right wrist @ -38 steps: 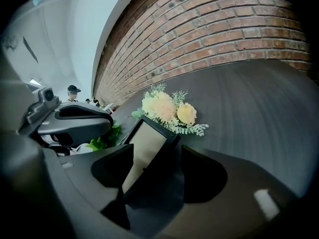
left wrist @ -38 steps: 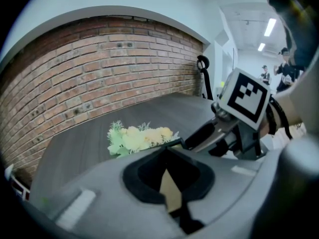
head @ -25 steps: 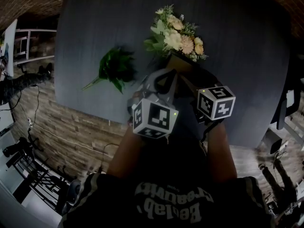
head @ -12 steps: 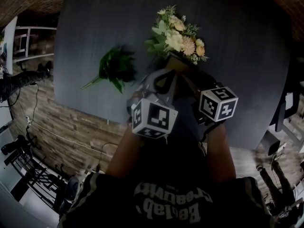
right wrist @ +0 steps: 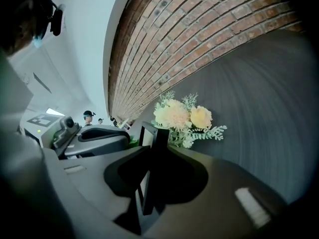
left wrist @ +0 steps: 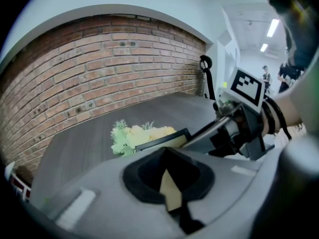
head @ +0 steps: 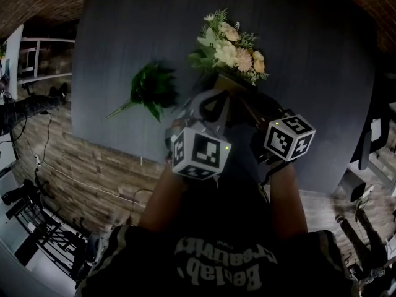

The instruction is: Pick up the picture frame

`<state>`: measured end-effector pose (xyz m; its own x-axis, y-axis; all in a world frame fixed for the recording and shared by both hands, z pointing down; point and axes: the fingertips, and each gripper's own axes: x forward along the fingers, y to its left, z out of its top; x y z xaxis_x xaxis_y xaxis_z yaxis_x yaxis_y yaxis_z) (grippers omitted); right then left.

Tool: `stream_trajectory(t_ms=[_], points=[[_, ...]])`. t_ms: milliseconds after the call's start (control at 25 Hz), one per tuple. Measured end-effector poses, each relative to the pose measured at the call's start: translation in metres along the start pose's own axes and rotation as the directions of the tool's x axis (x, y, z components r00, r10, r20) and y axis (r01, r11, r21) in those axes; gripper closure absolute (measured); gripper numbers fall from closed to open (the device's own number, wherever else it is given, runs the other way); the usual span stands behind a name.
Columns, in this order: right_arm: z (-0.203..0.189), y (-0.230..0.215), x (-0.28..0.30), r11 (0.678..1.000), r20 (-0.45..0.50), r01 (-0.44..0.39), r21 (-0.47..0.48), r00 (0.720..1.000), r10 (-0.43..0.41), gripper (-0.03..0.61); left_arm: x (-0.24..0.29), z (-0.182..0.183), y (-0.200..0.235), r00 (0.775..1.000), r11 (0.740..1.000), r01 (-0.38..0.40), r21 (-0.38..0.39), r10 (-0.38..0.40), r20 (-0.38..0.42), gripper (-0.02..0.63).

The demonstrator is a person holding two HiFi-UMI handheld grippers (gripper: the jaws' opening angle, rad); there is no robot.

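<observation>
Step in hand, as I judge it: get both claws firm on the frame, then lift. My left claw (left wrist: 169, 176) is closed down on the frame (left wrist: 164, 141); a tan strip of it (the backing, prob.) sits pinched between the jaws. My right claw (right wrist: 152, 176) has just been closing. The frame's dark edge stands between its jaws, pads pressing on it as far as I can see.

The frame is between the two claws, just in front of the flowers (head: 232, 45), near the desk's (head: 322, 54) front edge. Can't tell if its foot is off the desk.

To do it well:
- Squeeze evenly on both sides.
- Raise both hands together and straight up, w/o twist, or that thin edge may lever out.
- Don't push fwd, since the flowers are right behind.

Pose: both forearms reach out side by side from my chest. The claws tip downward and angle in toward each other, meeting at the frame.
</observation>
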<state>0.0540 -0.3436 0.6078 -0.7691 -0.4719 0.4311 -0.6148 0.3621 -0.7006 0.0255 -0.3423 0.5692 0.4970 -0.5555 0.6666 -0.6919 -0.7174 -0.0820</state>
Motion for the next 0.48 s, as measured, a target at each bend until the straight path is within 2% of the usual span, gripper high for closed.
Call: stream_trajectory(t_ms=[120, 480], points=[[0.008, 0.005, -0.005, 1.0, 0.033, -0.012, 0.017, 0.999, 0.012, 0.5, -0.005, 0.004, 0.002, 1.0, 1.0, -0.006, 0.005, 0.006, 0.01, 0.611], [0.022, 0.024, -0.018, 0.994, 0.045, 0.035, -0.1, 0.998, -0.031, 0.503, -0.023, 0.021, 0.005, 0.999, 0.999, -0.026, 0.028, 0.025, 0.045, 0.611]])
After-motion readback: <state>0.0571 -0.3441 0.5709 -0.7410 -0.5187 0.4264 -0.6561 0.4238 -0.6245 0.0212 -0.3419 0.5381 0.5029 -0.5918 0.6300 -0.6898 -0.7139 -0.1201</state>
